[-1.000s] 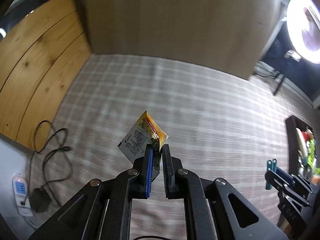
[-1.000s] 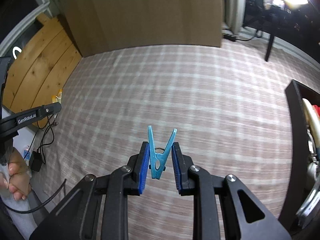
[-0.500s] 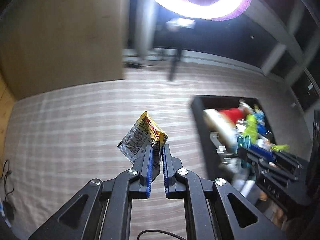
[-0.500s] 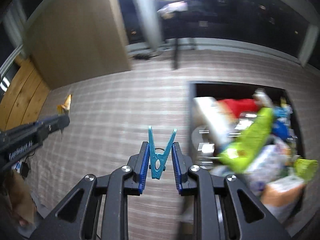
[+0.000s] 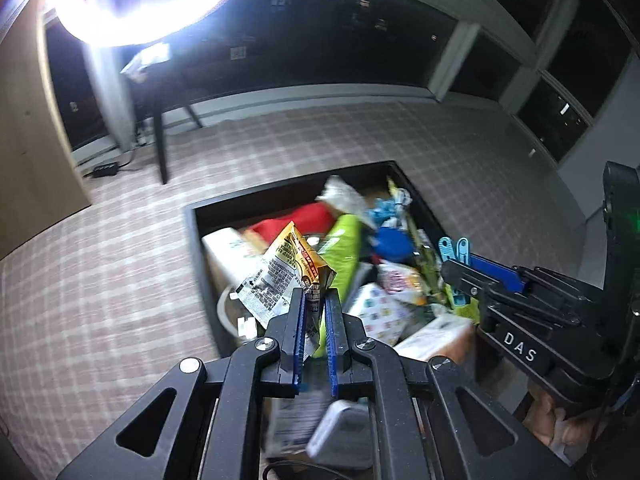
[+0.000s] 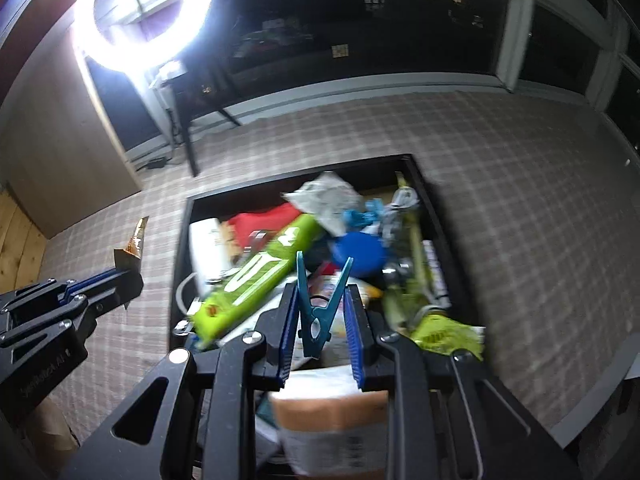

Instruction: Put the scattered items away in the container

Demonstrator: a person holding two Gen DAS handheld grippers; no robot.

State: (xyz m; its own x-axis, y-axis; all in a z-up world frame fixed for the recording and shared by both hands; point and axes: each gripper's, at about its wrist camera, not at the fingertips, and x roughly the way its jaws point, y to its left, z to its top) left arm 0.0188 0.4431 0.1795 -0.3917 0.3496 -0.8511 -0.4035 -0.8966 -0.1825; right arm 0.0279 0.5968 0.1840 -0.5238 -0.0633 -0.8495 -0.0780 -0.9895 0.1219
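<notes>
1. A checked carpet (image 5: 120, 280) in pink and grey covers the floor.
2. A bright ring light (image 6: 144, 12) glares at upper left, on a dark stand (image 6: 188, 136).
3. Dark windows (image 5: 320, 40) with pale frames line the far wall.
4. A tan panel (image 5: 24, 140) stands at left.

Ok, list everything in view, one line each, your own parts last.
container: one, black, on the checked carpet, crammed with mixed items
green pack: one, lime, lying slantwise in the container
blue lid: one, round, mid-container
red item: one, at the far end of the container
ring light: one, white, lit, behind
sachet: one, yellow and silver, in the left tongs
clothes peg: one, teal, in the right tongs
</notes>
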